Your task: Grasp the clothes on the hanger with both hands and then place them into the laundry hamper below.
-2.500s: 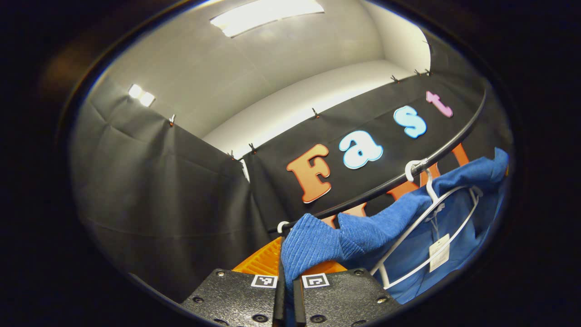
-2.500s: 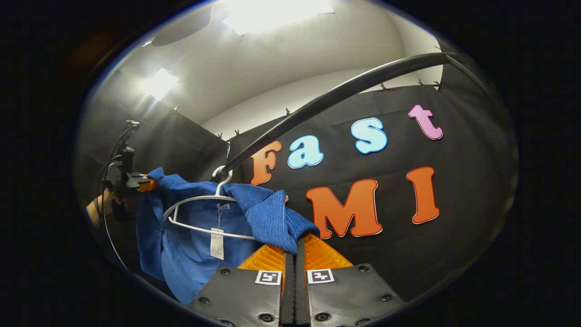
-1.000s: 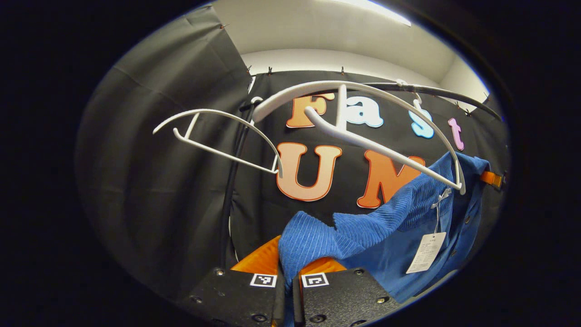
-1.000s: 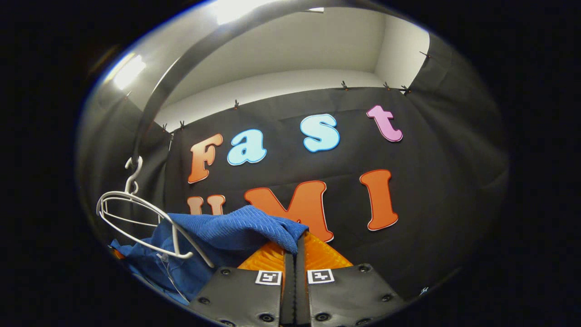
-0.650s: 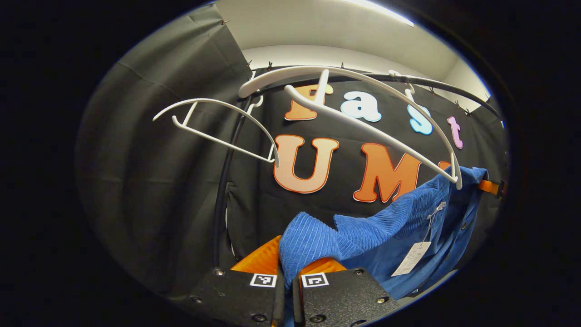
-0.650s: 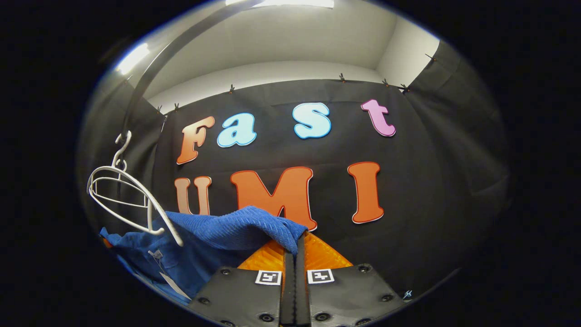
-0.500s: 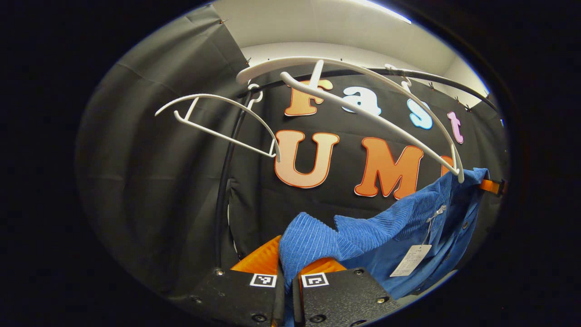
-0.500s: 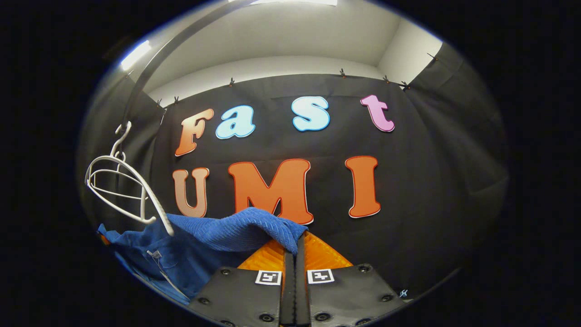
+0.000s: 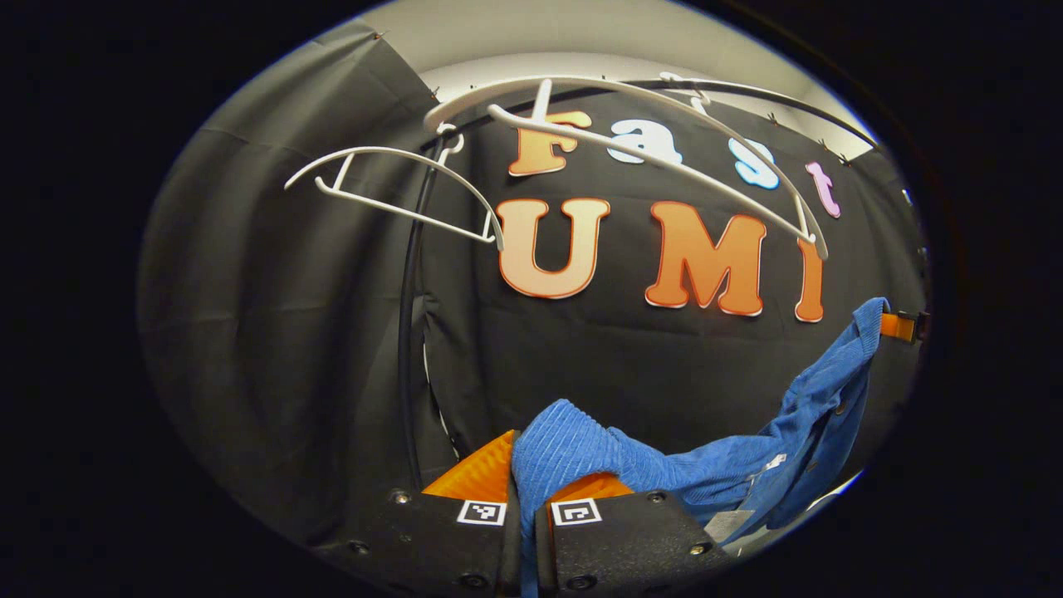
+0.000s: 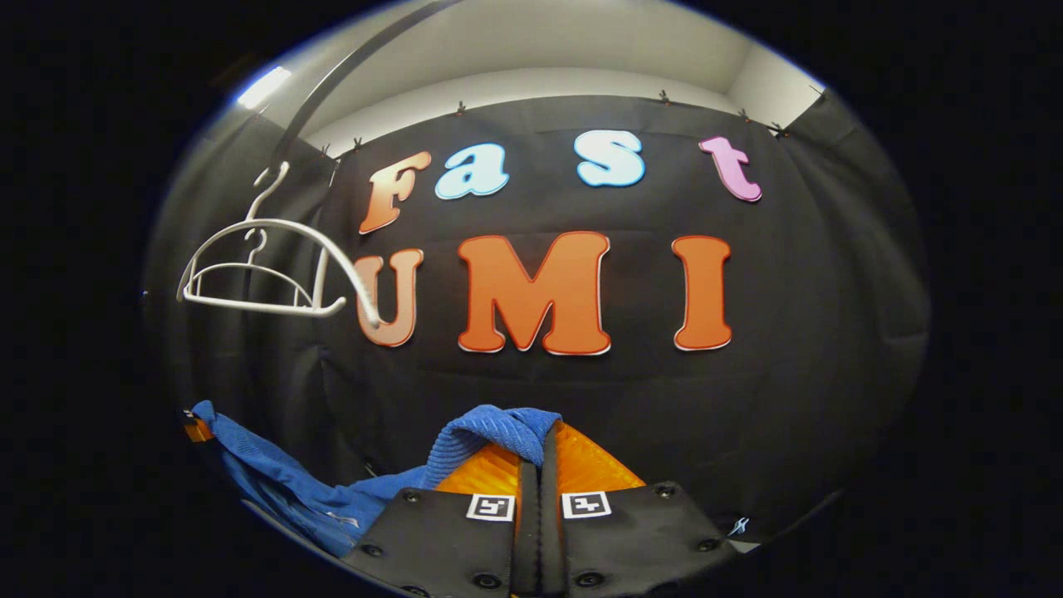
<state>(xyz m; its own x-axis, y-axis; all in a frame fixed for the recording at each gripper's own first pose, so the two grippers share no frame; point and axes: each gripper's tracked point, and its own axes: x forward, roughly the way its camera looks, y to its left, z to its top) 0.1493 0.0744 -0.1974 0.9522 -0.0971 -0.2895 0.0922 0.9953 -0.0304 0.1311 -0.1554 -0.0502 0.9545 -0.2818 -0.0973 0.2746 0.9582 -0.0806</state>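
Left tongs [image 9: 526, 490], fingers pressed together, pinching one corner of the blue garment [image 9: 714, 469]; the ribbed cloth bunches over the fingertips and sags rightward to the right tongs [image 9: 901, 325] at the far edge. Right tongs [image 10: 540, 465], likewise closed, pinching the opposite corner of the garment [image 10: 490, 428], which droops leftward and below. Two bare white hangers [image 9: 399, 187] hang from the black rail [image 9: 747, 87] above, well apart from the cloth, which hangs clear between both tongs.

Dim booth, overhead light, fisheye-warped edges.
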